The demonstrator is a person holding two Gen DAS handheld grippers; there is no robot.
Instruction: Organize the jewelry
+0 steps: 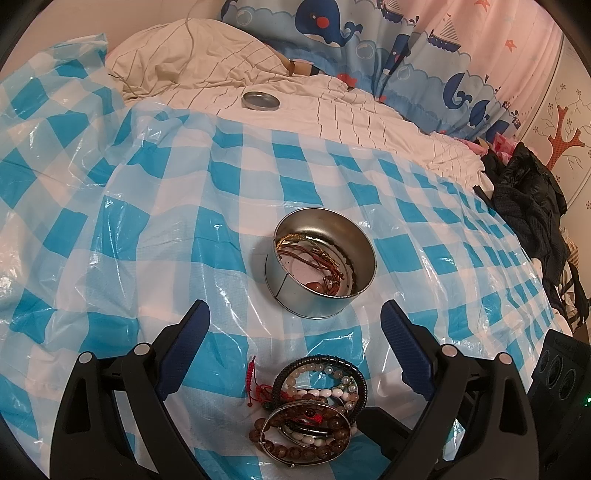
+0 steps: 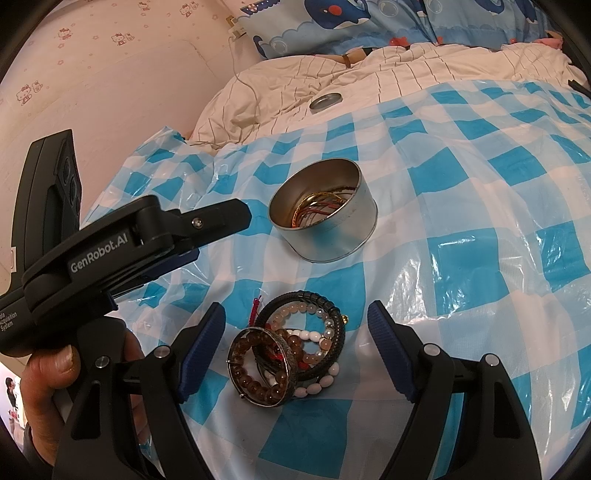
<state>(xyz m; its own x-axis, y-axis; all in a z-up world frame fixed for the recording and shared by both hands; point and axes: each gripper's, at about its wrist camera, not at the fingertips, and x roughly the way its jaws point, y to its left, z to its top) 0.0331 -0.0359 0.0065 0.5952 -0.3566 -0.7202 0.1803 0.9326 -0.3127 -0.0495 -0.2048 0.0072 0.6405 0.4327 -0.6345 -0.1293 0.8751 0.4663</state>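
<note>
Both claws [image 1: 295,325] [image 2: 295,325] wide open over blue-checked plastic sheet [image 1: 166,240] on rumpled bed, whale-print curtain [image 1: 351,33] behind.

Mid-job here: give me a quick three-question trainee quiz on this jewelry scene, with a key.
1. True or false: the round tin already holds some jewelry.
2. Where does the tin's lid lie? A) on the tin B) apart, on the striped bedding C) under the bracelet pile
3. Fill in: both the left tool and the right tool stand ____, with nothing gripped.

Key: 1 true; 2 B; 3 open
</note>
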